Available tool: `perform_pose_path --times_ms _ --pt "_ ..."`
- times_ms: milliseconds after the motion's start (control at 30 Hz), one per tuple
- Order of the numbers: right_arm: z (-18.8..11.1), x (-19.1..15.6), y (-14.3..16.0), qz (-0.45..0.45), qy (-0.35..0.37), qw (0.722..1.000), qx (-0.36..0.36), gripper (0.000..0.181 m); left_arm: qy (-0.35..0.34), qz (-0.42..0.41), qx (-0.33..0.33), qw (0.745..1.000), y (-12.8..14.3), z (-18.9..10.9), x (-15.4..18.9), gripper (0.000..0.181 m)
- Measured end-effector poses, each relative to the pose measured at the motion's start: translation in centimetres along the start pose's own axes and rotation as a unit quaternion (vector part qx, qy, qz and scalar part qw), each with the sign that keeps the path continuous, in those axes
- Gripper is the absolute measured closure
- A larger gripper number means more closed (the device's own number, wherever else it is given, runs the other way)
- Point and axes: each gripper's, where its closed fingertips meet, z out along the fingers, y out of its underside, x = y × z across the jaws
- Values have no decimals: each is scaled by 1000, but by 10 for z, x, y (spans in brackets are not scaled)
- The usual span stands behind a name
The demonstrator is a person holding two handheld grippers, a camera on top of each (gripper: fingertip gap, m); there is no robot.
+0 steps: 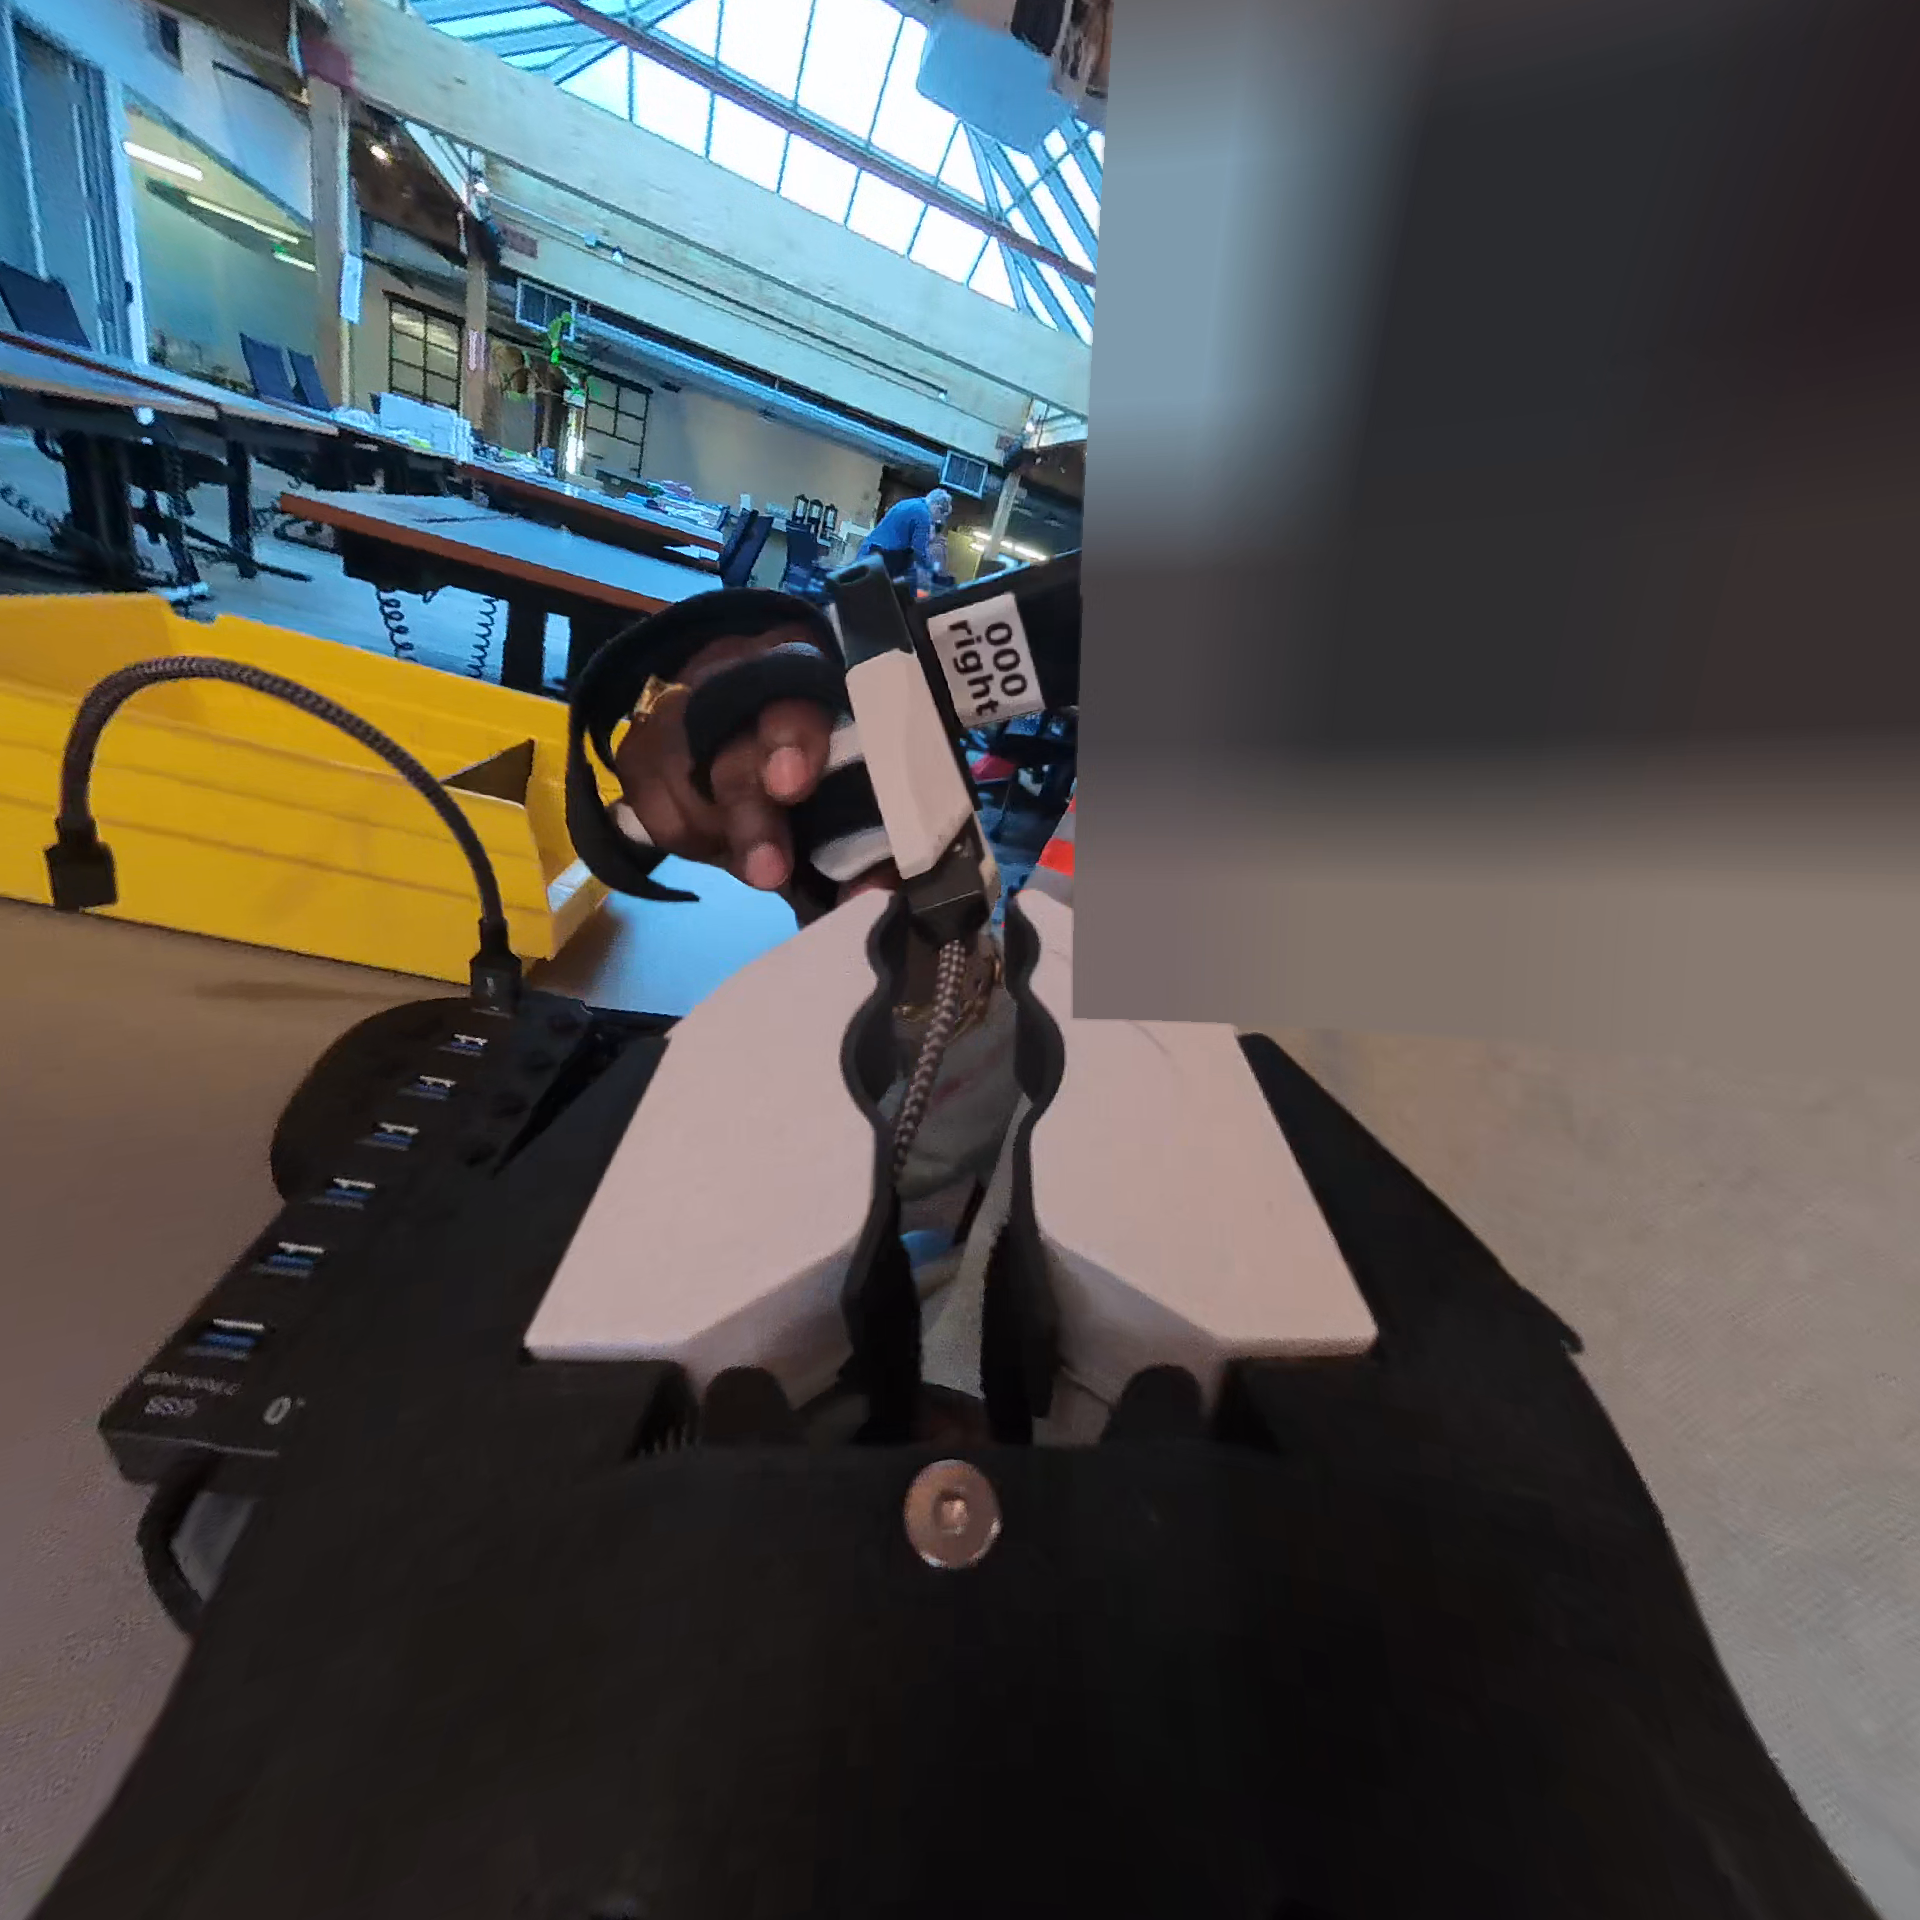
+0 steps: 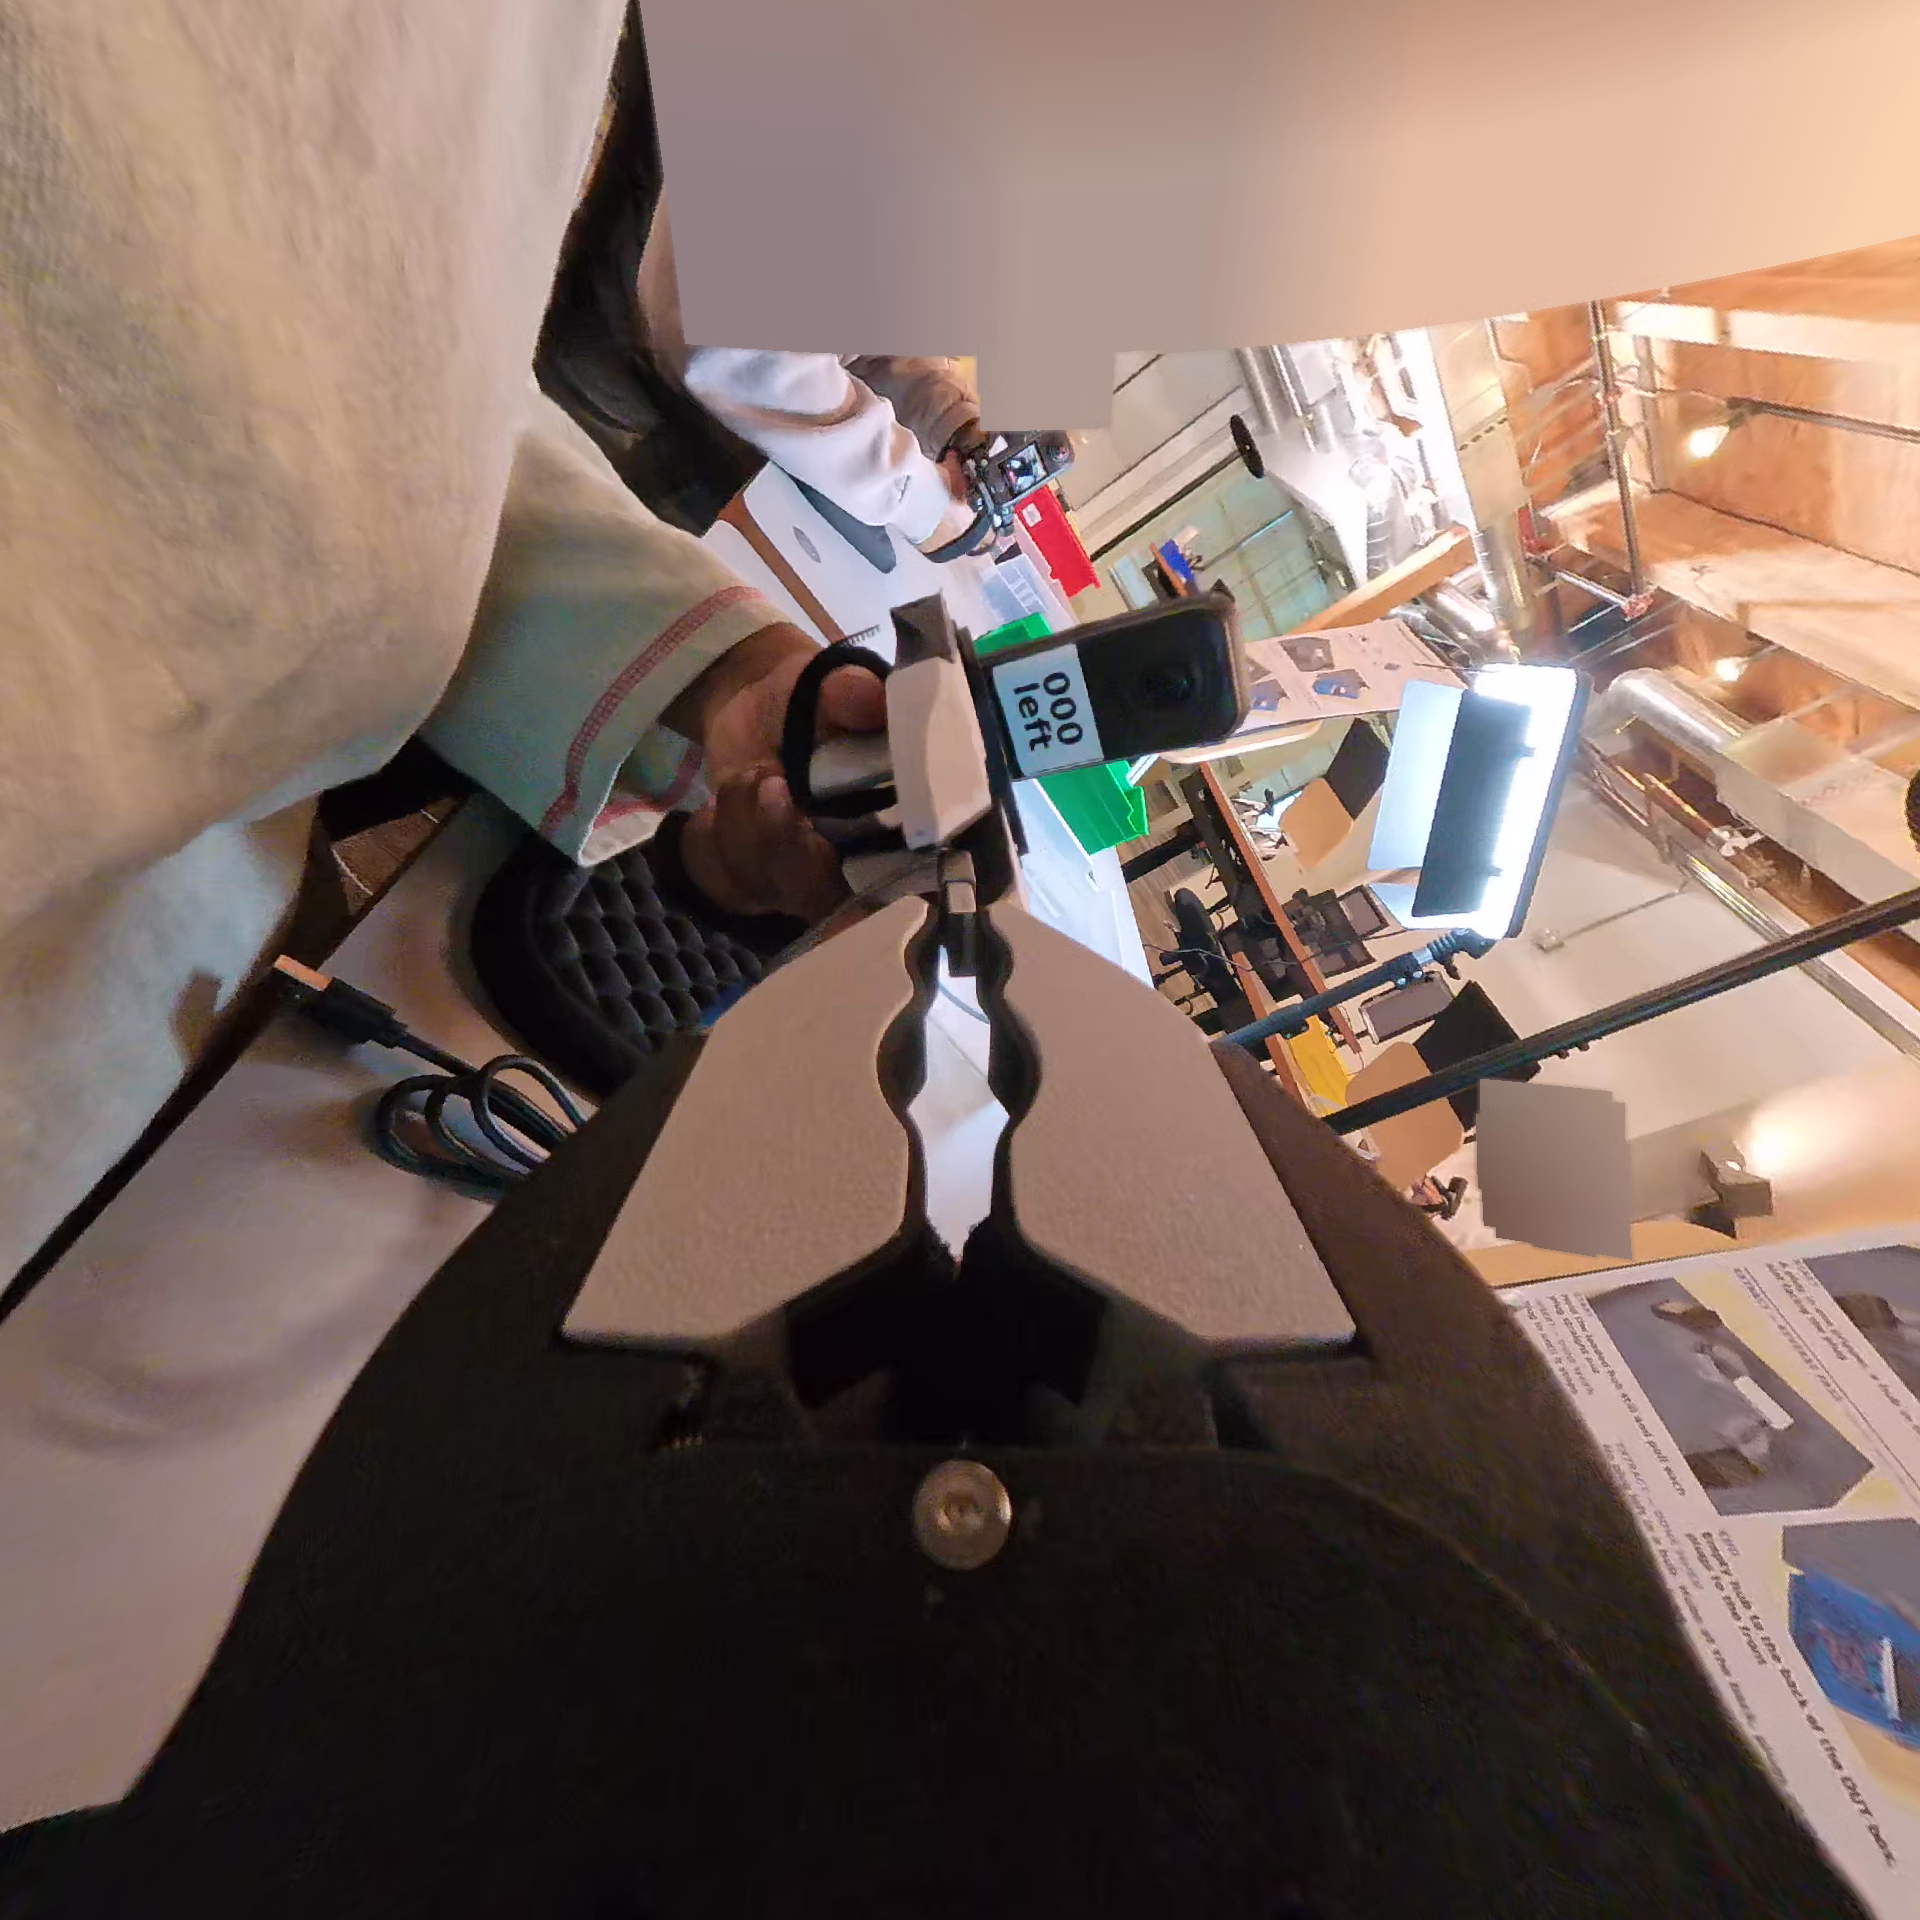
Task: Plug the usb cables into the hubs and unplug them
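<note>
Between the fingers of the left gripper (image 1: 951,925) a braided cable (image 1: 925,1081) is clamped, and its plug (image 1: 951,883) sits at the tips, touching the right gripper (image 2: 961,935), which pinches the same plug. The black hub (image 1: 312,1236) lies on the grey table (image 1: 1662,1247) just left, a second braided cable (image 1: 260,686) plugged into its far end. Behind it stands a yellow bin (image 1: 260,810).

Your hub (image 1: 312,1226) is black with blue ports. The cable (image 1: 260,696) plugged into it has a black-and-grey braided weave; the cable (image 1: 925,1070) between your left fingers (image 1: 727,1164) is braided likewise. Those fingers are white with black edging. The bin (image 1: 260,790) behind is yellow. Your sleeve (image 2: 582,675) is cream with red stitching, and the bins (image 2: 1091,810) beyond it green and red.
</note>
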Motion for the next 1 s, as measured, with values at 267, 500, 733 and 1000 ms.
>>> perform_pose_path --times_ms 267,500,733,1000 --pt "5 0 -1 10 0 1000 21 175 -17 14 8 1000 0 -6 0 168" --pt "2 5 11 166 15 985 36 165 -69 149 -28 986 0 -6 -6 167" --pt "-2 -3 17 350 -21 933 87 150 -154 324 -110 927 5 -13 -20 168" --pt "-4 0 30 449 -17 890 85 152 -199 421 -183 866 16 -14 -37 168"
